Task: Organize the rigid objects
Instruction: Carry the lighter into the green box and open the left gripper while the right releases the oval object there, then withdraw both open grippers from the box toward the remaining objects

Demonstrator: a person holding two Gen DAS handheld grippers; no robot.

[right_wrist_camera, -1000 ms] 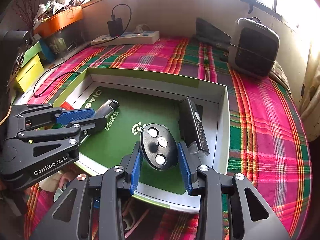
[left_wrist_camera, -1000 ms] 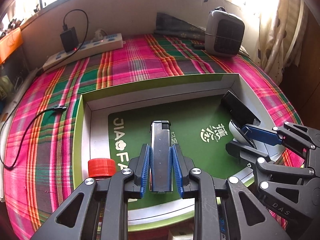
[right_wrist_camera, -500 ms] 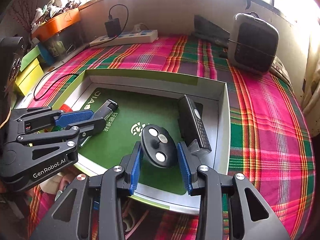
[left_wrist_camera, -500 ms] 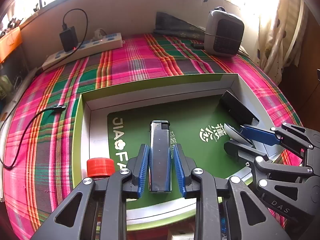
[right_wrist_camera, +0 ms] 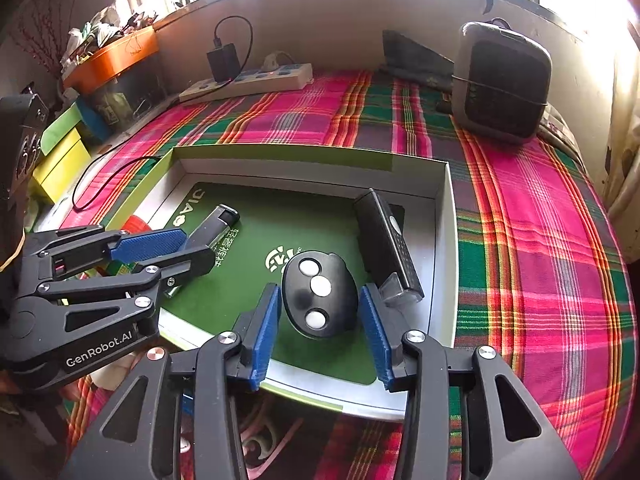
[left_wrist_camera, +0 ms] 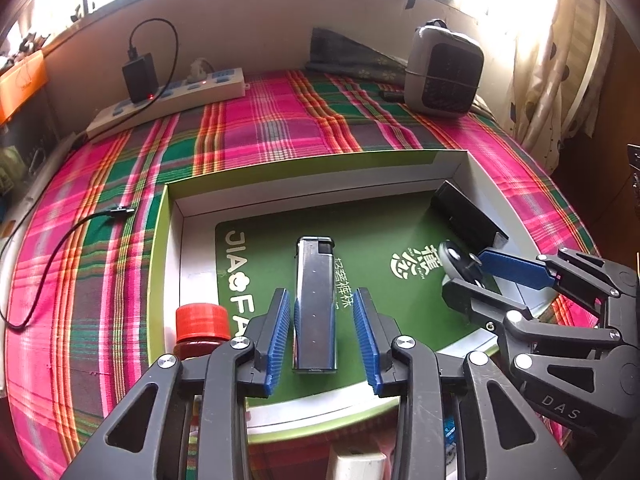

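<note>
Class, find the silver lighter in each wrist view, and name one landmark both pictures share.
Left wrist view: lighter at centre, lying in the green box between the blue pads.
Right wrist view: lighter at left, partly behind the other gripper.
Shared landmark: the black remote by the box's wall.

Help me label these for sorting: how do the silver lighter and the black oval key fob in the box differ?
The silver rectangular lighter is long, slim and metallic; the black oval key fob is short, rounded and plastic with three pale buttons. The lighter lies left in the green-floored box, the fob right. Both lie flat between opening jaws.
</note>
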